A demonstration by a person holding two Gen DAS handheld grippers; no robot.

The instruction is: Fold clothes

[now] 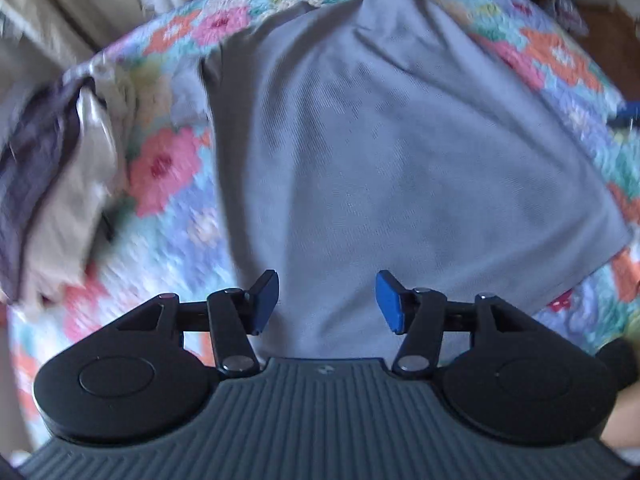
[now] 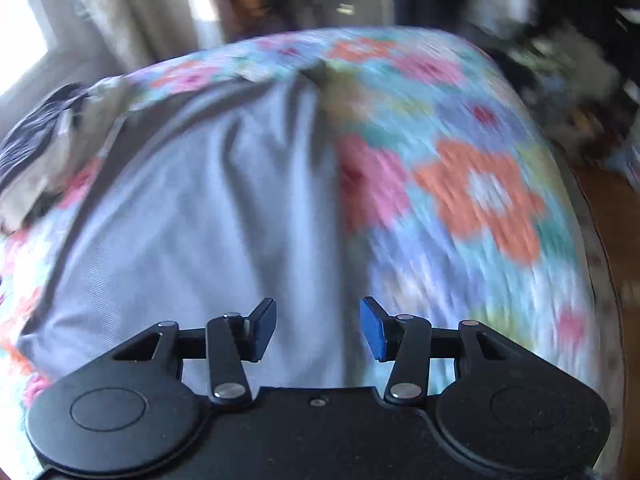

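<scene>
Bedroom, daylight from the left, a bed under a flowered quilt (image 1: 168, 168) in pink, orange and blue. Spread flat on it, a grey garment (image 1: 380, 152), long axis running straight away from both cameras toward the far side of the bed, narrowing there to a raised peak. Near hem just under and ahead of both sets of tongs. Off to the left, apart from the grey cloth, a heap of other clothes (image 1: 60, 184), beige and dark, crumpled.

Left tongs (image 1: 327, 302): spread apart, nothing between the blue pads, hovering over the near middle of the garment, cloth showing on both sides. Right tongs (image 2: 318, 330): likewise spread and holding nothing, poised over the garment's right edge, grey cloth to the left of the gap, bare quilt to the right. Blur in the right view, so finer creases not readable.

Whether already doubled over once or lying single: not settled by these views. Judged only so far: any fold across the width turns on that right edge, nearest the right tongs; left edge further out from the left tongs.
</scene>
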